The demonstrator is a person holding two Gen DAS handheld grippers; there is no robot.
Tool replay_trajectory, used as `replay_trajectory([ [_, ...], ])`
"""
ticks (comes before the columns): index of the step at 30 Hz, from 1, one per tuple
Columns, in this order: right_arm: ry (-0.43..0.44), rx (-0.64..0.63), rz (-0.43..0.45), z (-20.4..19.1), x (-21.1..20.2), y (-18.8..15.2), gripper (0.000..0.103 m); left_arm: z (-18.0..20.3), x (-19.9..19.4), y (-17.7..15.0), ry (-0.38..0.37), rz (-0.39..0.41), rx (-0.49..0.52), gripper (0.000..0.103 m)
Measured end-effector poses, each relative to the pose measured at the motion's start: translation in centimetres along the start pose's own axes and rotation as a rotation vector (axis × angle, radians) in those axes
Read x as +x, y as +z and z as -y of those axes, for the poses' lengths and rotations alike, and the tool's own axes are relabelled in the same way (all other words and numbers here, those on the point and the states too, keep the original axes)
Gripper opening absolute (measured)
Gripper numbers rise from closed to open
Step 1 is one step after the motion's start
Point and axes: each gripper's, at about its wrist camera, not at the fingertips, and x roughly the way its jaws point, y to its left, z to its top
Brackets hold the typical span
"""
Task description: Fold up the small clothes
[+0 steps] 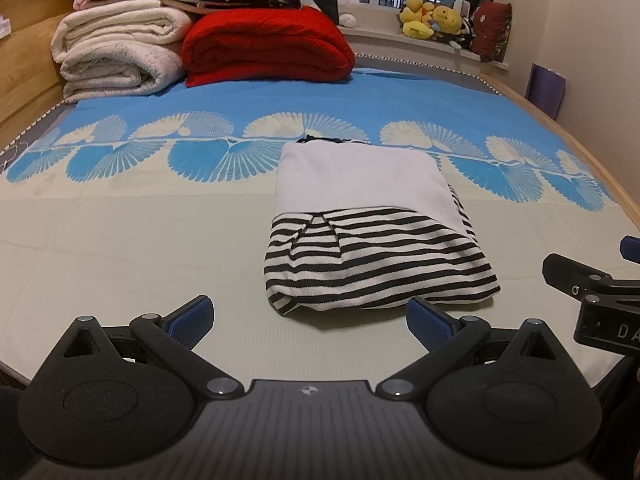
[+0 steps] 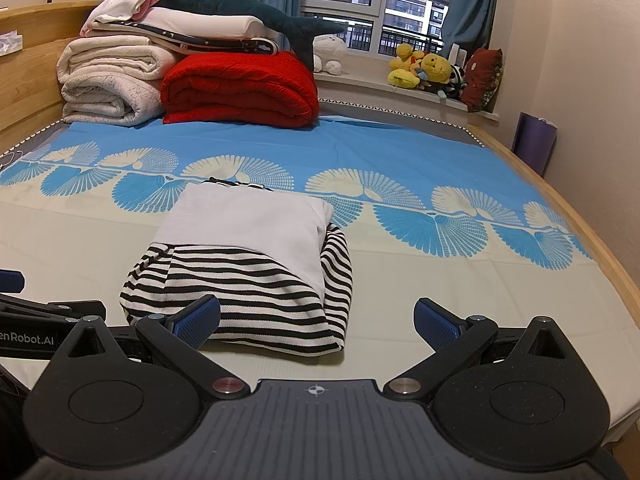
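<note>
A small folded garment (image 1: 368, 232), white on top with black-and-white stripes at the near end, lies flat on the bed. It also shows in the right wrist view (image 2: 244, 264). My left gripper (image 1: 310, 322) is open and empty, just short of the garment's near edge. My right gripper (image 2: 318, 322) is open and empty, its left fingertip (image 2: 200, 320) in front of the garment's striped near edge. The right gripper's body shows at the right edge of the left wrist view (image 1: 592, 296), beside the garment.
The bed sheet (image 1: 120, 240) is cream near me, blue with a fan pattern farther off. Folded white blankets (image 1: 116, 52) and a red blanket (image 1: 264, 46) are stacked at the back left. Plush toys (image 2: 428, 68) sit on the windowsill. A wooden bed rim (image 2: 560, 208) runs along the right.
</note>
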Motion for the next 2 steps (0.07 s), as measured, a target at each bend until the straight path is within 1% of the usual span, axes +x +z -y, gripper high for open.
replay_trajectory([
  [2,0.0,0.0,0.0,-0.11,0.01,0.02,0.102,0.08,-0.01,-0.02,0.003,0.0,0.006,0.103],
])
